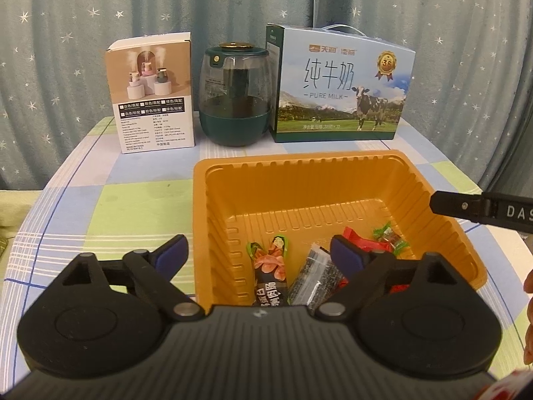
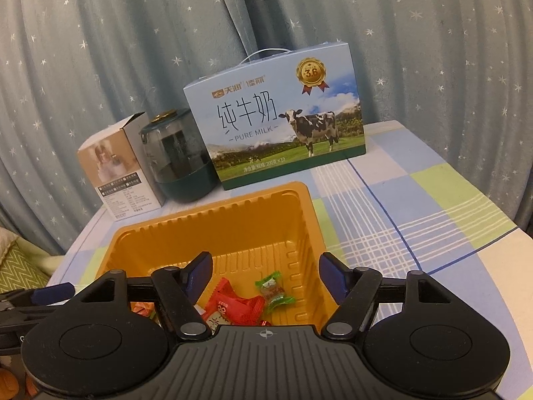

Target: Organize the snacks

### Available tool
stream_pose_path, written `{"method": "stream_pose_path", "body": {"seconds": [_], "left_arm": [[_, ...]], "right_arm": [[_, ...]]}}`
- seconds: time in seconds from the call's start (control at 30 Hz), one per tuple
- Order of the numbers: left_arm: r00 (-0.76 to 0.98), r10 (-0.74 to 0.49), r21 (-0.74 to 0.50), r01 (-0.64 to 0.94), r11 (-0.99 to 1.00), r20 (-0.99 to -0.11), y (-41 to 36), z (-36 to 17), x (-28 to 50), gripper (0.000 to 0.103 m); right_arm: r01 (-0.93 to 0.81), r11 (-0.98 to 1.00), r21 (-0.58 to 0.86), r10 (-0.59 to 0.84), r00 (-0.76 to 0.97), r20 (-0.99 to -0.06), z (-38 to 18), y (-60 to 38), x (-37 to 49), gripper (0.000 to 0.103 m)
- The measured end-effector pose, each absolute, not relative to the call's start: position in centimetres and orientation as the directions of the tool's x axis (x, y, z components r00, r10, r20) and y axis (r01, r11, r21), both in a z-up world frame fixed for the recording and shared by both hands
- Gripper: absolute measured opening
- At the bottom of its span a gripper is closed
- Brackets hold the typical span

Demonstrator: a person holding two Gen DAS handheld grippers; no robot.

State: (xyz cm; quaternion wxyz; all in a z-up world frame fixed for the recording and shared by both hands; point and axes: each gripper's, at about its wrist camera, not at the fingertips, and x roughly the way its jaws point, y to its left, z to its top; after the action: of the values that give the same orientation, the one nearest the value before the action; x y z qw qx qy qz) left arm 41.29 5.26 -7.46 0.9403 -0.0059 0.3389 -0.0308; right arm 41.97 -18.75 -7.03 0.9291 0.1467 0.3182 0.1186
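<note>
Together both views show an orange tray [image 1: 333, 180] on the checked surface [image 1: 116, 206], holding the snacks. Only the left wrist view shows the sausage stick [image 1: 269, 266] and dark packet [image 1: 313, 276] at the tray's near left; the red packet [image 2: 233, 303] and green candy [image 2: 273, 291] appear in both. Left gripper [image 1: 260, 250] and right gripper [image 2: 265, 271] hover with fingers spread wide, holding nothing. Far behind stand a small box [image 1: 153, 96], a green jar [image 1: 236, 100] and a milk carton [image 1: 343, 90].
</note>
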Motion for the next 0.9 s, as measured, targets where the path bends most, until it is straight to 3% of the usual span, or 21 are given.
{"method": "stream_pose_path", "body": {"seconds": [0.1,0.9], "left_arm": [[0.779,-0.047,-0.022,0.043,0.999,-0.625,5.3,-7.5,41.2,0.103],[0.779,-0.027,-0.038,0.005,0.999,-0.626,5.7,-5.2,35.5,0.103]], "right_arm": [[-0.13,0.933,0.335,0.31,0.765,-0.564,-7.1,-18.7,41.9,0.071],[-0.169,0.949,0.265,0.295,0.772,-0.563,-5.0,-18.2,36.0,0.071]]}}
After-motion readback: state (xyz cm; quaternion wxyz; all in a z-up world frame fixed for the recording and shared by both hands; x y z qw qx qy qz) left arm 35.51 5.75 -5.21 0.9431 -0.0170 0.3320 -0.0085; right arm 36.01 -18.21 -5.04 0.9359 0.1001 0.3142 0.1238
